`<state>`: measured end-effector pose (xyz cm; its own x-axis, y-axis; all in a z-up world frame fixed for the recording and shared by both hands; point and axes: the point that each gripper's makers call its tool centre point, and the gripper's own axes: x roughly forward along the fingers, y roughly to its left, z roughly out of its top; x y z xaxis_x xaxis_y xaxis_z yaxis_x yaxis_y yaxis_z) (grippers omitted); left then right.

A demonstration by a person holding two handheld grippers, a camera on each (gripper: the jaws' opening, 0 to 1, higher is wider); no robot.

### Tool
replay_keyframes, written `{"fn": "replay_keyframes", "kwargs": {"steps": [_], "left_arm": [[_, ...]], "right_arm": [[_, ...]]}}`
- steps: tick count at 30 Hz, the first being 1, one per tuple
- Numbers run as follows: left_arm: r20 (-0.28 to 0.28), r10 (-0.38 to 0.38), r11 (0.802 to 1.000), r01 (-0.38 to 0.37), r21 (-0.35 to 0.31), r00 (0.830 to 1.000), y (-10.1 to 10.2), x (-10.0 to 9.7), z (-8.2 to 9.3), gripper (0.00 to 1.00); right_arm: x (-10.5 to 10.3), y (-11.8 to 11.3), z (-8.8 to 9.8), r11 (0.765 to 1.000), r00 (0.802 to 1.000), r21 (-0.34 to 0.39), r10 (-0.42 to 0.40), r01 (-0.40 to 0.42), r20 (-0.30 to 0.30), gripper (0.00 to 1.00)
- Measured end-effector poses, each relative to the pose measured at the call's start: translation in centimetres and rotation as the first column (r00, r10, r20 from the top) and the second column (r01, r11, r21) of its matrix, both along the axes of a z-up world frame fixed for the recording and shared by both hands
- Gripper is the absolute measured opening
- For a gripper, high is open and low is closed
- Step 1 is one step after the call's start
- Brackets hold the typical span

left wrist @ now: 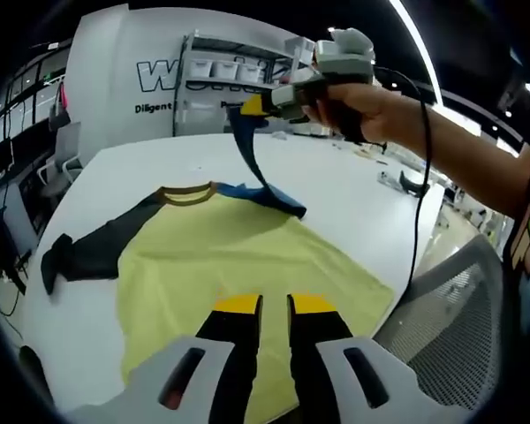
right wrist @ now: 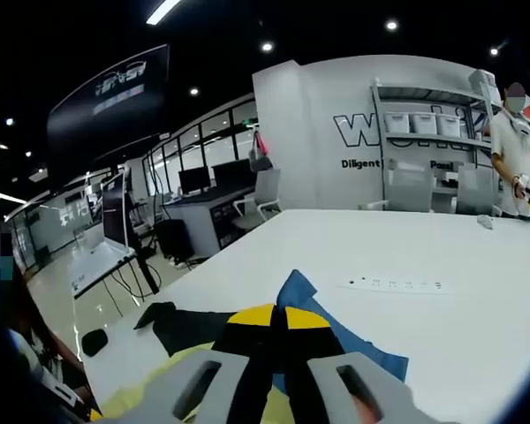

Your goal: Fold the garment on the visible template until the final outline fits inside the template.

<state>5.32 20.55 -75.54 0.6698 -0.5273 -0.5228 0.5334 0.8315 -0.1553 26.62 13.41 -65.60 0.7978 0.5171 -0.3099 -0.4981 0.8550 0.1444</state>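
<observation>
A yellow shirt with a brown collar lies flat on the white table. Its dark sleeve stretches out to the left. The blue sleeve is pulled up off the table, and my right gripper, held by a hand, is shut on its end. In the right gripper view the jaws meet at the tips with the blue sleeve hanging below them and the dark sleeve beyond. My left gripper hovers over the shirt's lower part, a narrow gap between its jaws.
A grey mesh chair stands at the table's right edge. A white power strip lies on the table further back. A person stands by shelves with bins. Desks and chairs fill the left of the room.
</observation>
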Motion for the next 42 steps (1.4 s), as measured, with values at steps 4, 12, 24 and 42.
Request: {"fn": "replay_keyframes", "kwargs": {"steps": [4,12,24,42], "left_arm": [[0.016,0.001,1.0,-0.001,0.003,1.0,0.5,0.1,0.3,0.12],[0.016,0.025,0.999,-0.024,-0.02,1.0,1.1,0.3,0.4,0.12],[0.044,0.076,0.997,-0.074,-0.03,0.996,3.6,1.1,1.6,0.12],[0.044,0.125,0.99,-0.121,-0.073,0.991,4.9,1.7,1.9,0.12]], "right_arm": [[0.1,1.7,-0.2,0.999,0.999,-0.012,0.035,-0.035,0.001,0.0],[0.4,4.1,-0.7,0.997,0.997,-0.016,0.072,-0.072,-0.01,0.0],[0.6,7.5,-3.0,0.99,0.99,-0.033,0.132,-0.134,-0.05,0.0],[1.0,10.6,-8.6,0.963,0.963,-0.119,0.225,-0.243,-0.146,0.0]]}}
